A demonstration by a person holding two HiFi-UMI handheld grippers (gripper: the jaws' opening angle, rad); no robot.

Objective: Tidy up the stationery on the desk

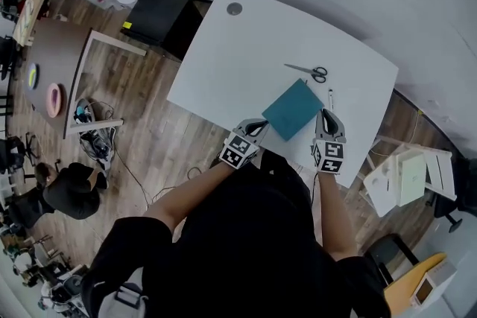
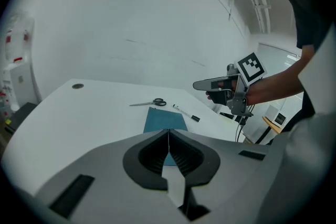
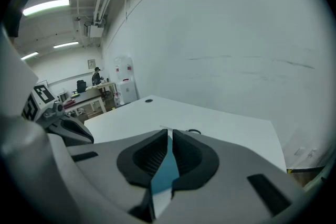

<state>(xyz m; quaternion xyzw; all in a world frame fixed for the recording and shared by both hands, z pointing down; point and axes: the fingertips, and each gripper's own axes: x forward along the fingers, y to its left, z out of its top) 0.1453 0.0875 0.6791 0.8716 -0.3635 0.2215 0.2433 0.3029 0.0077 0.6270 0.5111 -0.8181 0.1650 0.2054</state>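
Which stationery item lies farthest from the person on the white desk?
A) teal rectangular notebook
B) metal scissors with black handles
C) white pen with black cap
B: in the head view the metal scissors with black handles lie beyond the white pen with black cap and the teal rectangular notebook, which sits nearest the white desk's front edge.

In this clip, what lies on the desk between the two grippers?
The teal notebook lies flat on the desk between the left gripper and the right gripper, both shut; the head view shows it.
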